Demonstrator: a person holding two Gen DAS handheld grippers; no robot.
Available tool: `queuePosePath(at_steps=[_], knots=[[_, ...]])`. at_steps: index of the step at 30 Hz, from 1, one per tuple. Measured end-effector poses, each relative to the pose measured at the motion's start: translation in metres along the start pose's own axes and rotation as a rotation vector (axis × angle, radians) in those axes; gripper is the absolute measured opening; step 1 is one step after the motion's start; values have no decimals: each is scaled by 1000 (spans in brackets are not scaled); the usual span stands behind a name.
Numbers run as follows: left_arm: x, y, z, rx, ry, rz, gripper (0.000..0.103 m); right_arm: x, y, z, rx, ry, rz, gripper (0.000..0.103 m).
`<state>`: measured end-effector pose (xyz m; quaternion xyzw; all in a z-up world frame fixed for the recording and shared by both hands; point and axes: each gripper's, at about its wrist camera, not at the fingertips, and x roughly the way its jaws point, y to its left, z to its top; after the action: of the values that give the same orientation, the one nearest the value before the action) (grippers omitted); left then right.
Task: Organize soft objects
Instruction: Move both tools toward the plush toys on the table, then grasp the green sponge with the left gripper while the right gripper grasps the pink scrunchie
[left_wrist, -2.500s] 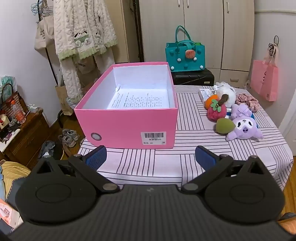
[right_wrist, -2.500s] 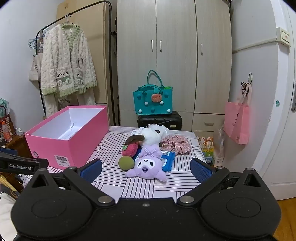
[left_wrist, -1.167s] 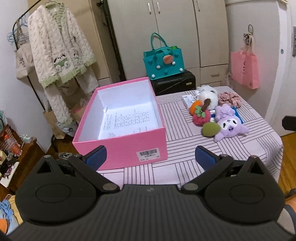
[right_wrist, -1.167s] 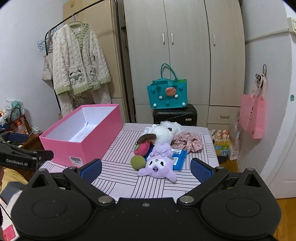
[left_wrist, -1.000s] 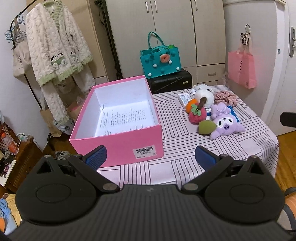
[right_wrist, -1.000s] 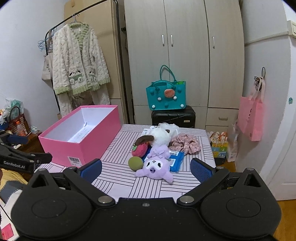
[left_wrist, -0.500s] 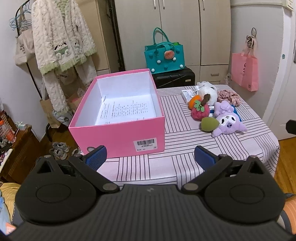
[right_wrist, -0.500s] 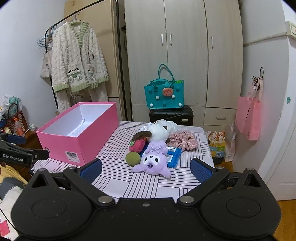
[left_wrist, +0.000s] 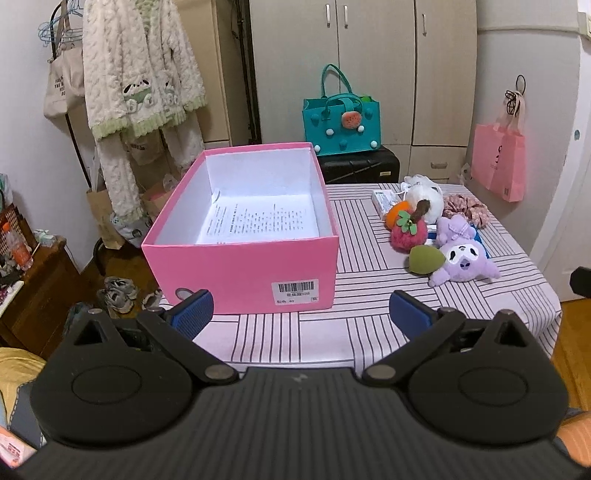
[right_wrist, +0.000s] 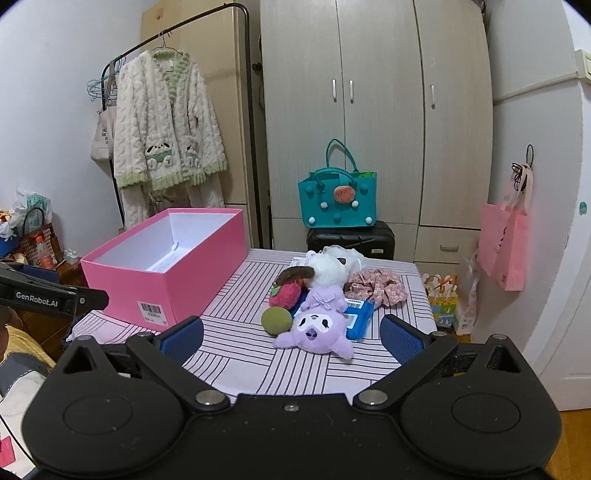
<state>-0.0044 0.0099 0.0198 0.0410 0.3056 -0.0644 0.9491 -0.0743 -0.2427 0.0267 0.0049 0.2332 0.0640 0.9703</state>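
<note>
Both grippers gape wide and empty; the purple plush (right_wrist: 314, 330) lies centre-frame just ahead of the right gripper (right_wrist: 291, 338), nearer than the left gripper (left_wrist: 300, 313).

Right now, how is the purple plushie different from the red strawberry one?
The purple plushie has a face and a bow; the red strawberry plushie is round with green leaves. The purple one is bigger and lies nearer the grippers. Both rest on the striped tablecloth, outside the pink box.
</note>
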Motion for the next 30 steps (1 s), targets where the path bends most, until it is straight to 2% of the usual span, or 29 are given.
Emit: queuePosePath(at_steps=[7,15,18,20,25,30], knots=[[-1,0,-3,0,-11,14,103,1,0,0,-20,-8,-32,103],[4,-7,-10,24,-18,19,103,6,-8,-11,-12,-3,-26,103],[5,-7,-16,11,-75,-39,103,13,-12,-18,-18,10,-9,103],[8,-10,-13,15,-74,-76,103,16,-14,-20,-35,8,2,103],[16,-31,2,71,-102,-87,102,23,-25,-15,-54,-29,20,103],[36,-53,16,75,-85,-167,99,38,-45,-8,-47,-59,57,103]])
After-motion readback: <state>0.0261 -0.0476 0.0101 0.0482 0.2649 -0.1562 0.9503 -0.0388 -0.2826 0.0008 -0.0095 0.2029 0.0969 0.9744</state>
